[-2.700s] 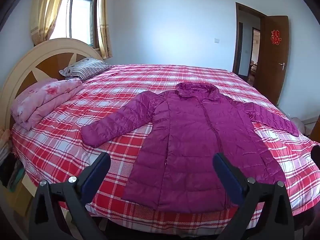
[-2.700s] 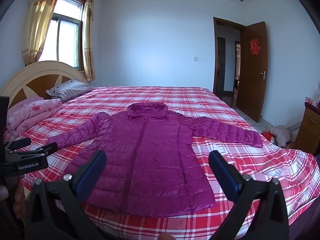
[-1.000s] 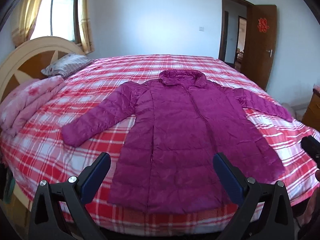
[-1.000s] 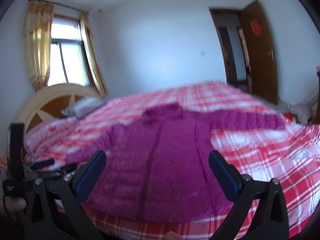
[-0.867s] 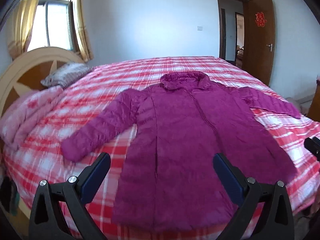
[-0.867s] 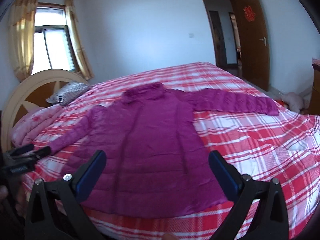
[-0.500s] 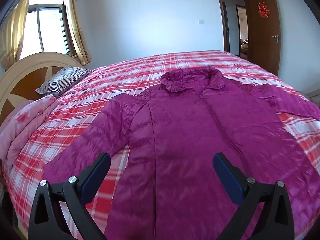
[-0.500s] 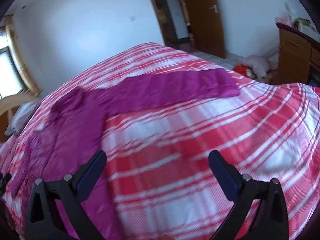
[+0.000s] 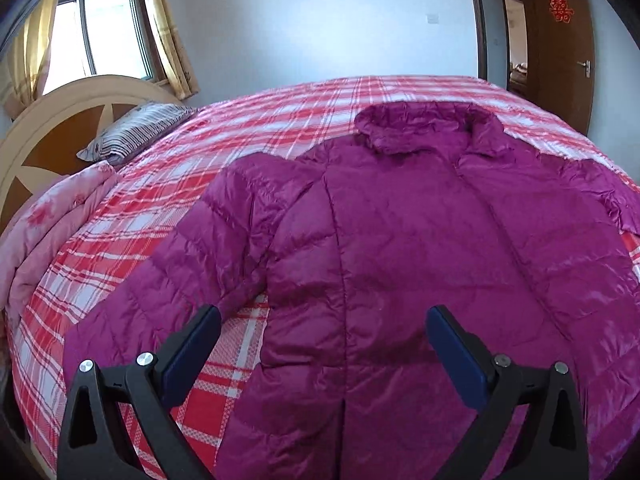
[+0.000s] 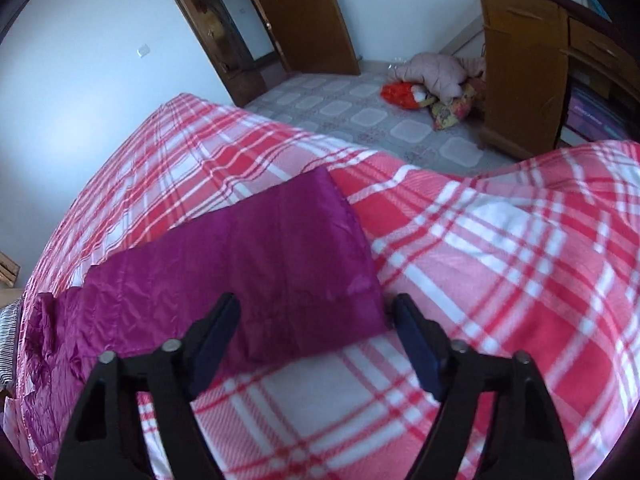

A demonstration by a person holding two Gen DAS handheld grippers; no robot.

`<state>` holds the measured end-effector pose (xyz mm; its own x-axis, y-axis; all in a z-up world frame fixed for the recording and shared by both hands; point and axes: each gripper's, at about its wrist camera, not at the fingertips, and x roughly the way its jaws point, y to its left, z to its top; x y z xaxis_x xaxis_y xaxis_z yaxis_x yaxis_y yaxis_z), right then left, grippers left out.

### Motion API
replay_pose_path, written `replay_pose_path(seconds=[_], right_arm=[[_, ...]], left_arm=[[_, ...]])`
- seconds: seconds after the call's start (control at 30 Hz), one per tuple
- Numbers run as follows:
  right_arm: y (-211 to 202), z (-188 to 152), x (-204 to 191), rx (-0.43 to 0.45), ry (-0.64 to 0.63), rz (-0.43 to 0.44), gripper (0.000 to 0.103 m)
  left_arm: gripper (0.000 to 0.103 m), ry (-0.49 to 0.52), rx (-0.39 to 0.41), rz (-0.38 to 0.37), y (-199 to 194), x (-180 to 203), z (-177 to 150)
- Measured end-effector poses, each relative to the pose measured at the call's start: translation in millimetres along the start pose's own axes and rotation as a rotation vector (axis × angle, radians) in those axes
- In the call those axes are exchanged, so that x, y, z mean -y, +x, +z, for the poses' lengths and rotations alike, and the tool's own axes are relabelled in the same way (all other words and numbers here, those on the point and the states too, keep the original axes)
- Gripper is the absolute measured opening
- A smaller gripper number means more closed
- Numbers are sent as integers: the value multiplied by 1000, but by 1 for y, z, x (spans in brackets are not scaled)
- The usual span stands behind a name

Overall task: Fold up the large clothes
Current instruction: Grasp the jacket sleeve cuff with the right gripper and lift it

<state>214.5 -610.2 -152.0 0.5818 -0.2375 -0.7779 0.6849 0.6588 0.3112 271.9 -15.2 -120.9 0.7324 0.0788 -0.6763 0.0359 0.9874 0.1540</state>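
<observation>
A magenta quilted jacket lies flat, front up, on the red plaid bed, collar toward the far side. My left gripper hovers open above the jacket's left side near the armpit, nothing between its blue pads. In the right wrist view the jacket's right sleeve stretches across the bed, its cuff end pointing at the room's door. My right gripper straddles the cuff with its jaws closing; the pads stand apart from the fabric.
A striped pillow and a folded pink quilt lie by the round headboard. Beyond the bed edge are a wooden cabinet, soft toys on the floor and a brown door.
Both grippers came down and closer to the jacket. The right one swung right from the jacket's body to the sleeve cuff, and its jaws narrowed.
</observation>
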Motion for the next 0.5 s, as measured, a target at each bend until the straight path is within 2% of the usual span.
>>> replay_pose_path(seconds=[0.03, 0.07, 0.1, 0.13, 0.2, 0.37, 0.5], right_arm=[[4, 1, -4, 0, -26, -5, 72], [3, 2, -8, 16, -63, -9, 58], [4, 4, -10, 17, -82, 22, 28], [5, 6, -10, 7, -84, 62, 22], [-4, 8, -14, 26, -103, 65, 19], [-72, 16, -51, 217, -248, 74, 19], [-134, 15, -104, 368, -407, 99, 19]], left_arm=[[102, 2, -3, -4, -2, 2, -1], [102, 6, -1, -10, -5, 1, -1], [102, 10, 4, -10, -7, 1, -1], [102, 14, 7, -8, -9, 1, -1], [102, 8, 16, -12, -15, -3, 0], [102, -40, 33, -30, -25, -19, 7], [102, -66, 41, -44, -30, -26, 9]])
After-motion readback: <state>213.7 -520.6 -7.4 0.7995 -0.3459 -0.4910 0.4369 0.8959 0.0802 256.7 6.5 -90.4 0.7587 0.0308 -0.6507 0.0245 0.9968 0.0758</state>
